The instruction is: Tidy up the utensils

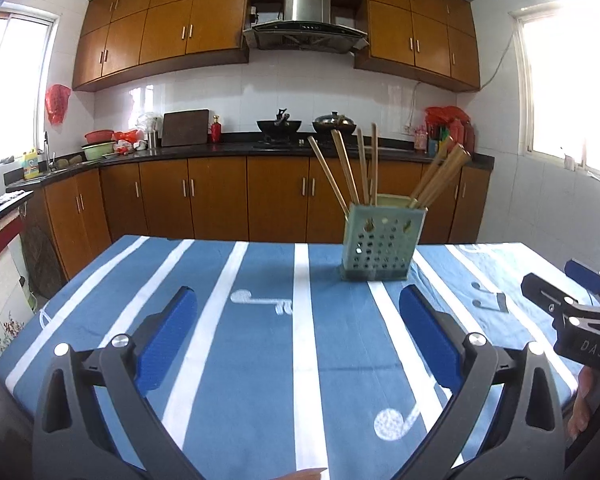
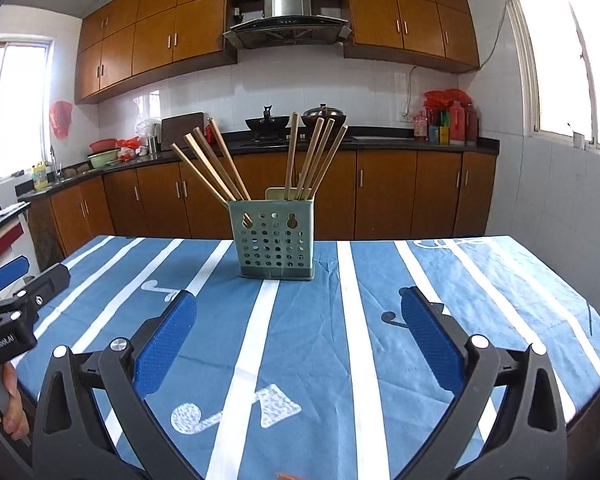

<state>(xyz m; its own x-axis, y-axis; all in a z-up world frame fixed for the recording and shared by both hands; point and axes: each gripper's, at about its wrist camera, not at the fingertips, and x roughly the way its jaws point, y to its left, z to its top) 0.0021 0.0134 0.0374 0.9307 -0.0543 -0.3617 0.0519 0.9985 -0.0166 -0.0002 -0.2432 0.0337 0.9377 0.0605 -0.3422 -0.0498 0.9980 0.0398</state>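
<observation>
A pale green perforated utensil holder (image 1: 382, 246) (image 2: 274, 240) stands on the blue striped tablecloth (image 1: 260, 360) (image 2: 340, 360) near the table's far side. Several wooden chopsticks (image 1: 342, 168) (image 2: 212, 164) stand in it, fanned into a left and a right bunch. My left gripper (image 1: 298, 336) is open and empty, held over the cloth short of the holder. My right gripper (image 2: 300, 336) is open and empty, also short of the holder. Each gripper shows at the edge of the other's view, the right one (image 1: 580, 312) and the left one (image 2: 16, 304).
Behind the table runs a kitchen counter (image 1: 240, 148) with woks (image 1: 279, 125), a cutting board (image 1: 185, 128), bowls and bottles. Wooden cabinets (image 1: 220, 200) stand below and above it. Windows are at both sides. The table edges lie near left and right.
</observation>
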